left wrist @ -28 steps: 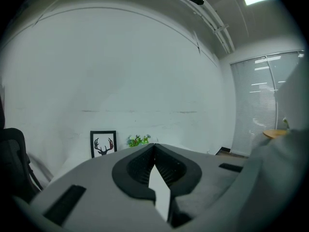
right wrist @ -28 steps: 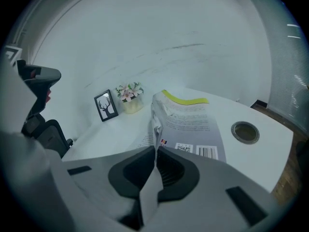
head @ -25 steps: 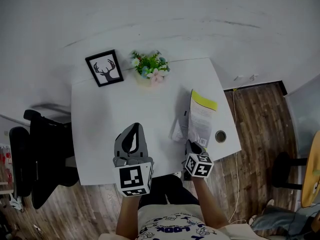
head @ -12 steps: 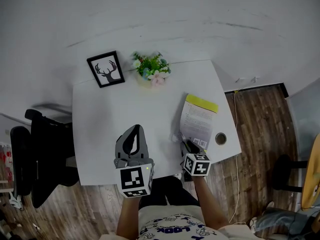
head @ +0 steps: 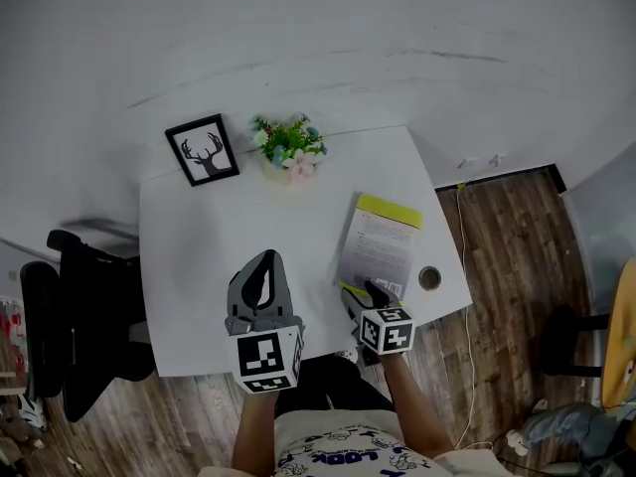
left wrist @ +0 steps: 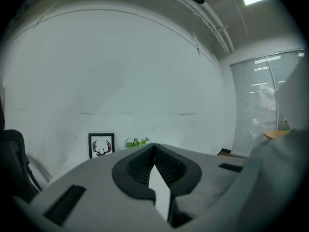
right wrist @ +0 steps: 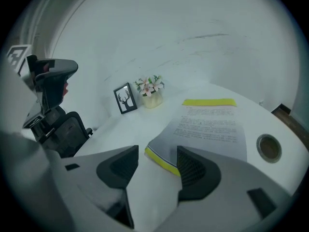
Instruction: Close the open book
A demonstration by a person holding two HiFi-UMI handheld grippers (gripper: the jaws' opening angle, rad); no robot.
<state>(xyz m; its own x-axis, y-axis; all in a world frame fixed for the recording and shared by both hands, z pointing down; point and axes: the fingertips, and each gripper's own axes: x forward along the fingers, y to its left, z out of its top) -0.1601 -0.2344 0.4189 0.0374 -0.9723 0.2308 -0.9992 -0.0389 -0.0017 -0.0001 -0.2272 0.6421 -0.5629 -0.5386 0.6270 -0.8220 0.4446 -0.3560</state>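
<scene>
Grey jaws of the left gripper (left wrist: 154,149) meet on nothing; the right gripper (right wrist: 157,161) has just been opening, jaws wide, pads clear of the book (right wrist: 212,127) corner between them. The book lies shut, flat on the white table (head: 209,237), right side: closing looks done, only withdrawal left. Its print is too small to read

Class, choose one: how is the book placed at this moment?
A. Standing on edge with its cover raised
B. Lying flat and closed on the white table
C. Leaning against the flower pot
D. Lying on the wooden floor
B: in the head view the book lies flat on the table with no page raised, well apart from the flower pot.
</scene>
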